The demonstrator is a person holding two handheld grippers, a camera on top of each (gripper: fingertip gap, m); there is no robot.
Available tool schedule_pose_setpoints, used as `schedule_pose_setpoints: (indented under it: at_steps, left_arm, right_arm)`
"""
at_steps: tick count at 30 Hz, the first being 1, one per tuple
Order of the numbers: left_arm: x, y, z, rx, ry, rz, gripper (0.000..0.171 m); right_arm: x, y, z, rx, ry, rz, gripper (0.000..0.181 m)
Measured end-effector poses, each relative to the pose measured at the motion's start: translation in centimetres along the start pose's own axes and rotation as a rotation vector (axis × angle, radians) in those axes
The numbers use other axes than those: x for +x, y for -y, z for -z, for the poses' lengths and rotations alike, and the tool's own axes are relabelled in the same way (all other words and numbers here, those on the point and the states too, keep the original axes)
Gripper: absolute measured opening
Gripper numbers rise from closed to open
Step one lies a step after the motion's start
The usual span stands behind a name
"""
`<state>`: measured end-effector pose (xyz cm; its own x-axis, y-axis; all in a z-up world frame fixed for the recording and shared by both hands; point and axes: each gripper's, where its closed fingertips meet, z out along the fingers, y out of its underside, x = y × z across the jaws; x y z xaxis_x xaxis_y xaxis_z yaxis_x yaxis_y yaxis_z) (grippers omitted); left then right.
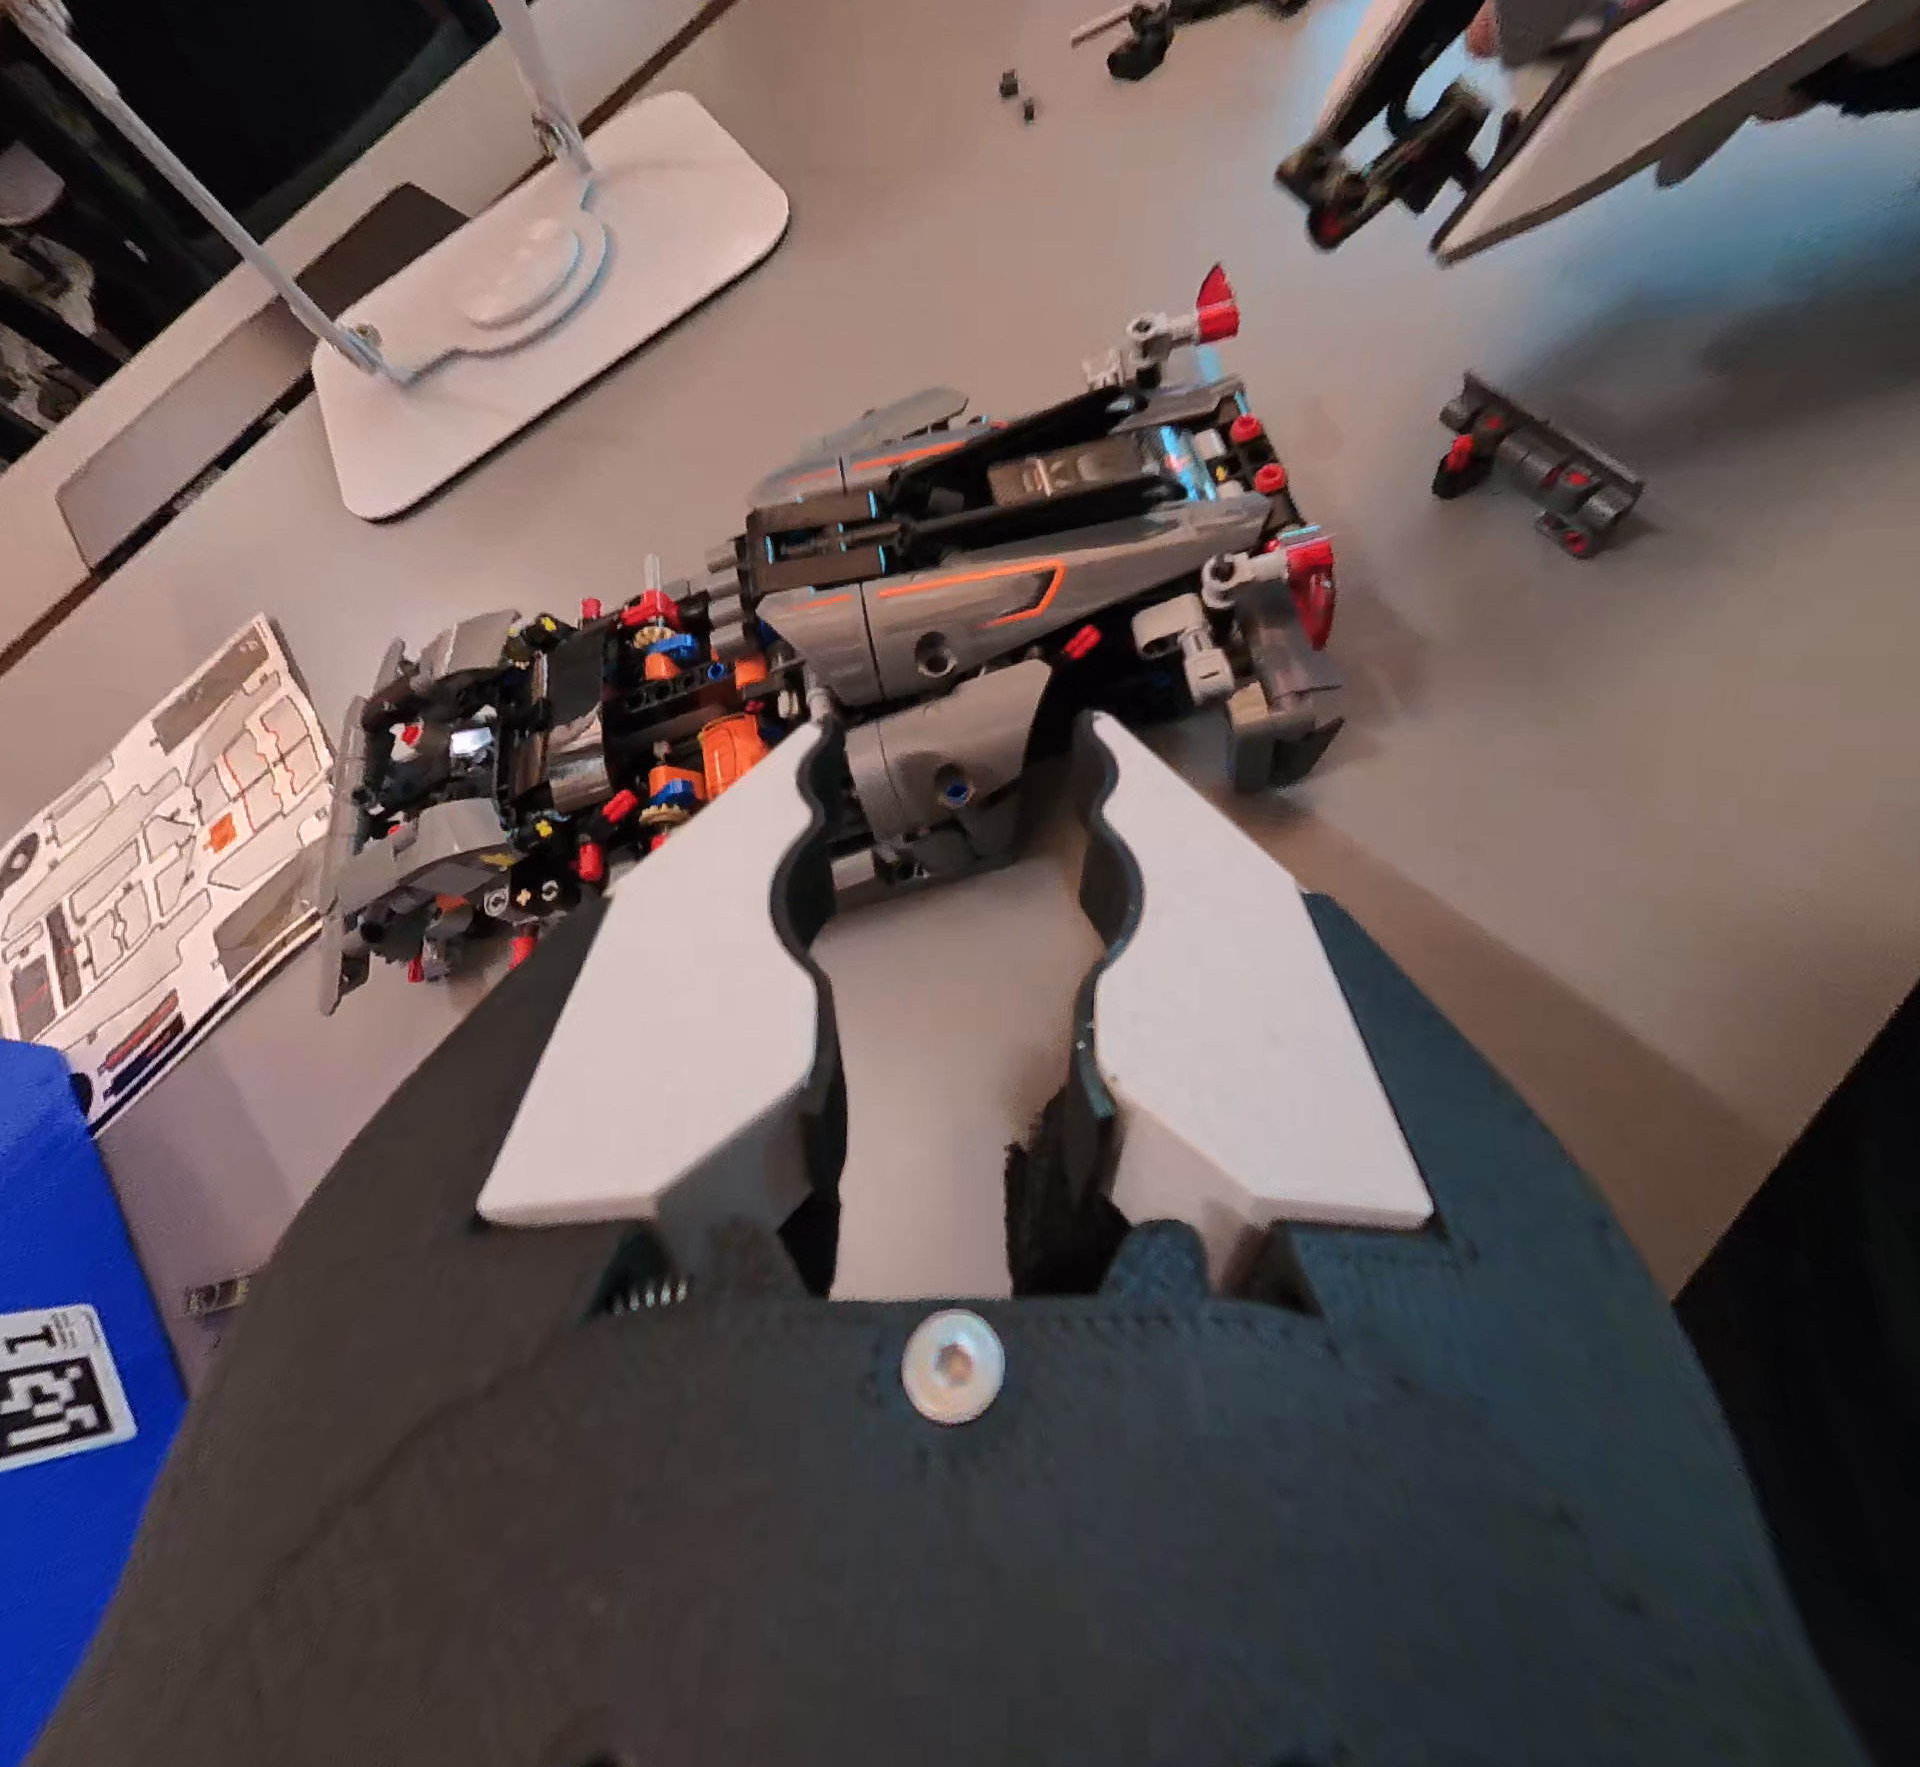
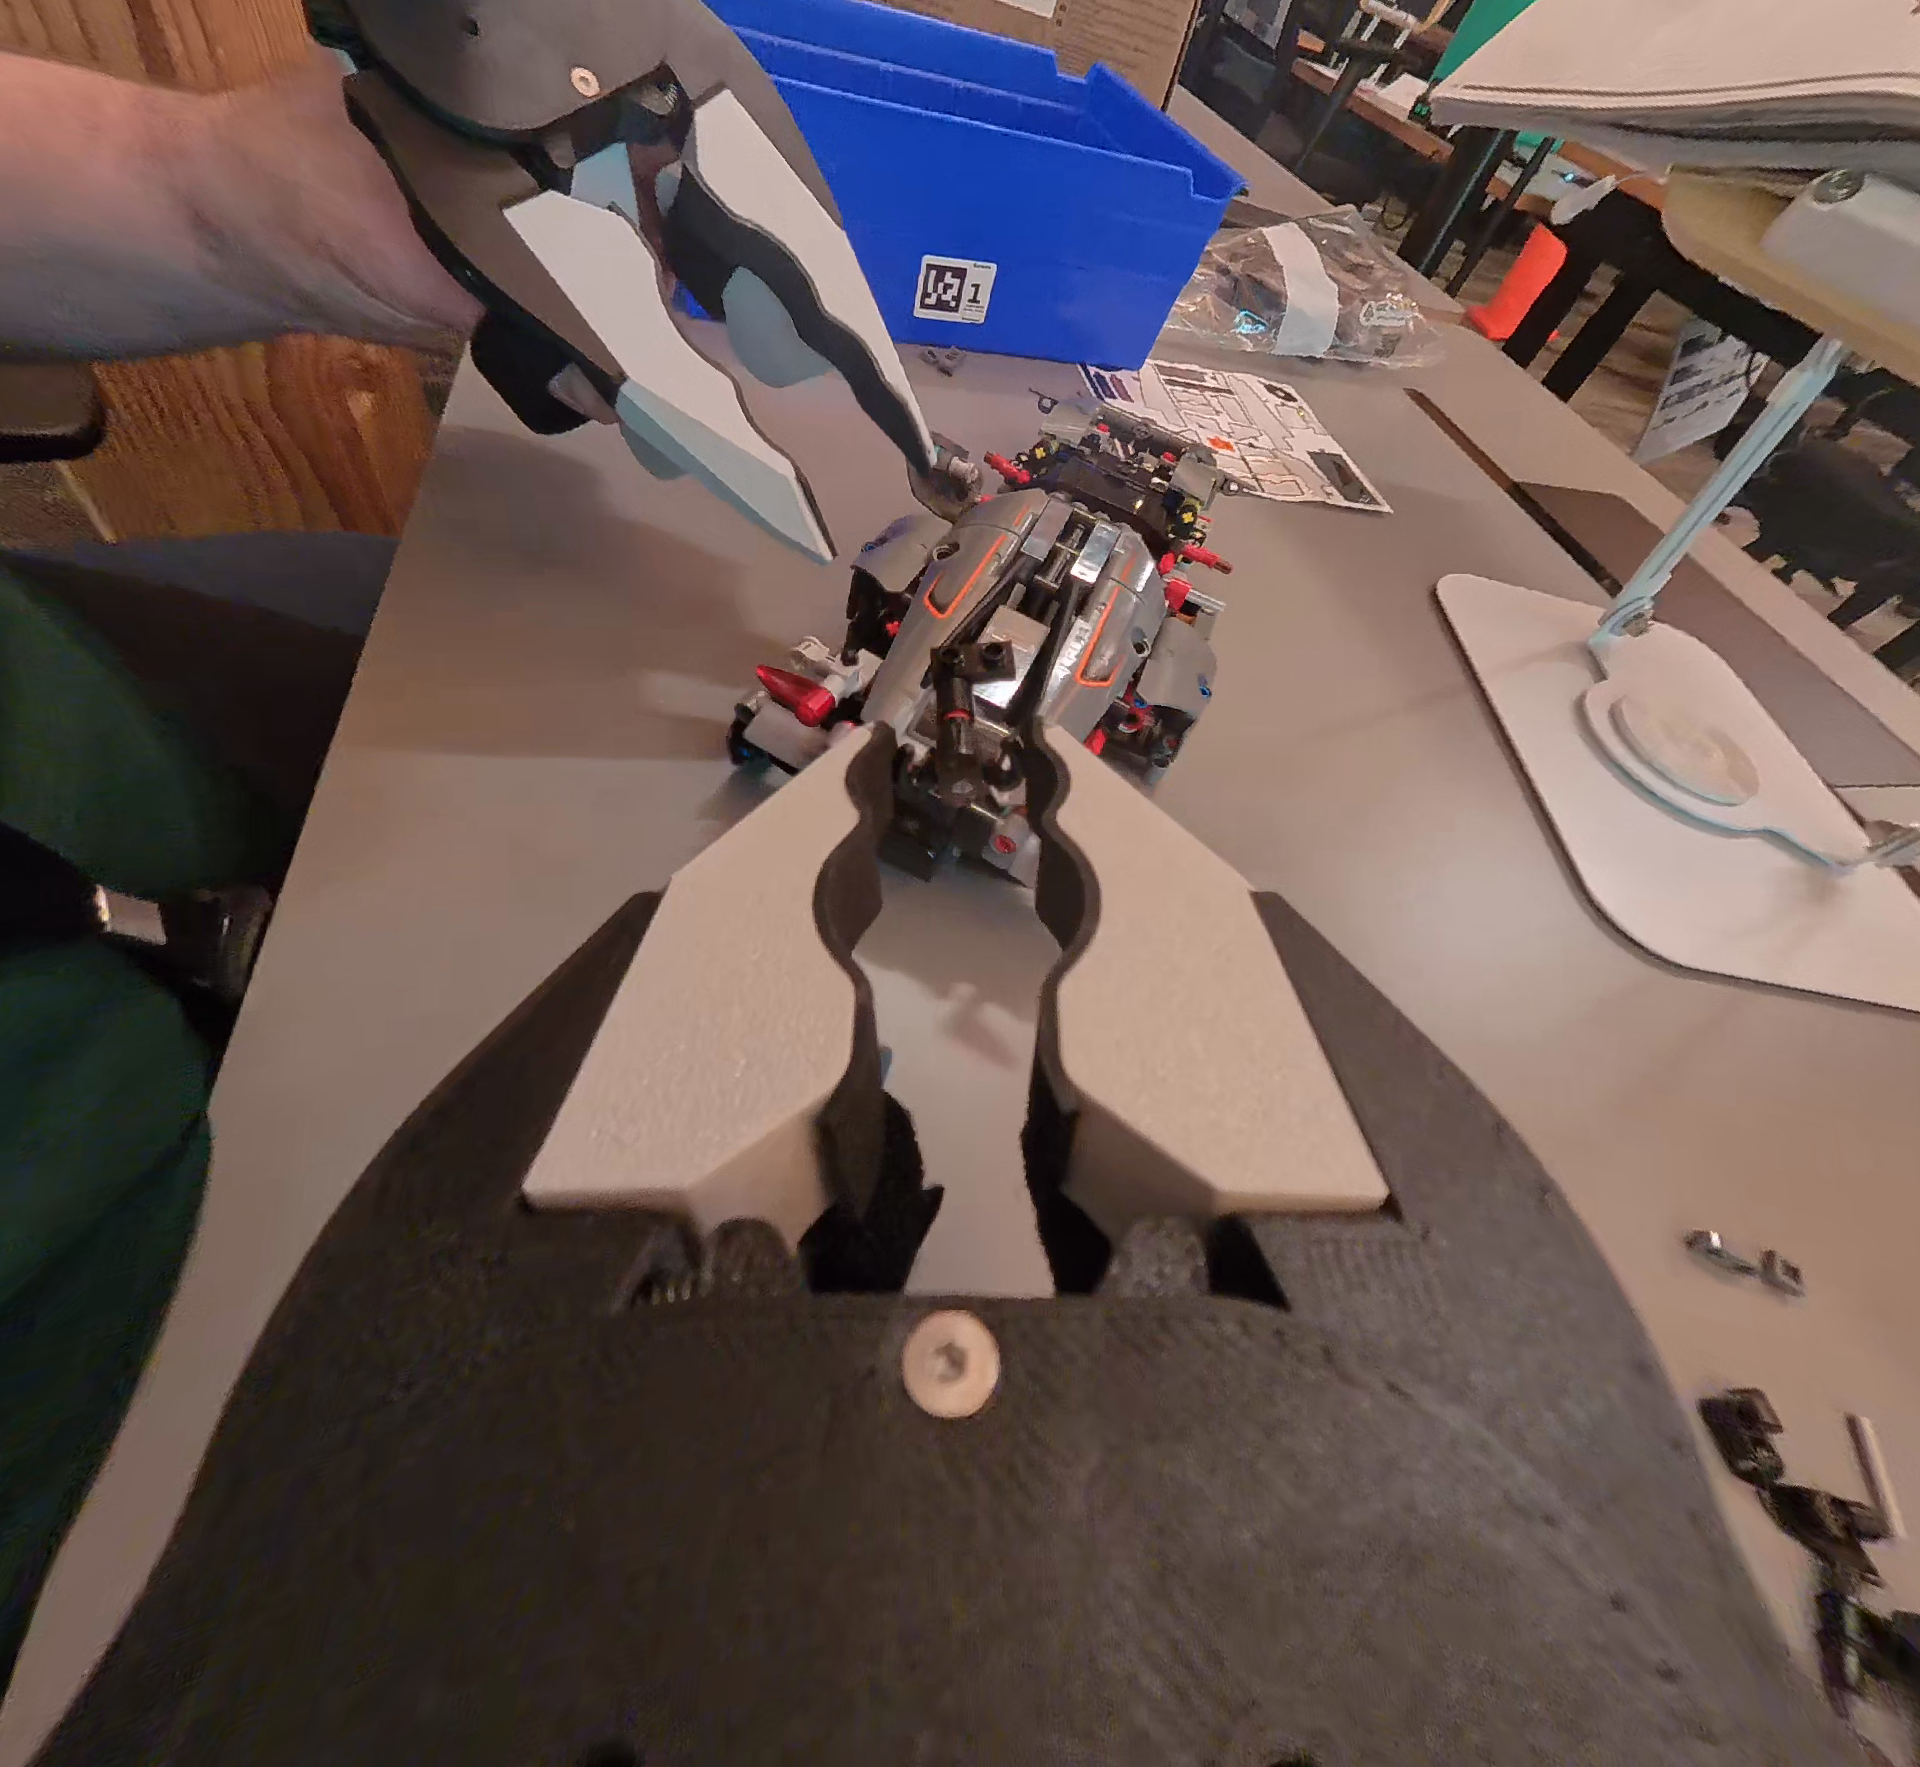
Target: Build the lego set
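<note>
Grey lego car [image 1: 831, 637] lies ahead of left gripper [image 1: 961, 761].

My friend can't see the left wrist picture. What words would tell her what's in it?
A half-built grey lego car lies on a grey table, just beyond the open left gripper. Farther off, the right gripper holds a small black piece.
</note>
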<state>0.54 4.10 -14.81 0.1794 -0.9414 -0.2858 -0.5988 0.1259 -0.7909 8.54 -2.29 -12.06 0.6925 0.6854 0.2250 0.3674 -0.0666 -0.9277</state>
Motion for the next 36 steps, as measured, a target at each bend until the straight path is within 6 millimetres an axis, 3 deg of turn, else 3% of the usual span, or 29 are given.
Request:
schedule_pose_setpoints:
  at_steps: [7, 11, 16, 22, 29, 36]
  left_arm:
    - [2.4, 3.9, 0.7, 0.135, -0.088, 0.021, 0.042]
    - [3.5, 5.1, 0.8, 0.166, -0.051, -0.071, 0.042]
    - [4.2, 5.1, 1.3, 0.128, 0.096, -0.320, 0.036]
    - [4.2, 4.3, 2.3, 0.115, 0.180, -0.447, 0.028]
    - [3.2, 3.3, 3.4, 0.122, 0.214, -0.474, 0.010]
    - [1.9, 3.3, 4.0, 0.160, 0.232, -0.446, 0.009]
  right_arm:
    - [-0.4, 1.0, -0.9, 0.003, 0.012, -0.024, 0.022]
    - [-1.4, 1.8, -1.6, -0.005, 0.069, -0.074, 0.022]
    - [-2.8, 3.0, -2.8, -0.007, 0.161, -0.211, 0.023]
    - [-4.3, 3.7, -4.6, -0.063, 0.239, -0.301, 0.023]
    - [-4.9, 4.9, -6.2, -0.079, 0.303, -0.408, 0.023]
    - [-4.4, 6.0, -7.3, -0.072, 0.316, -0.439, 0.023]
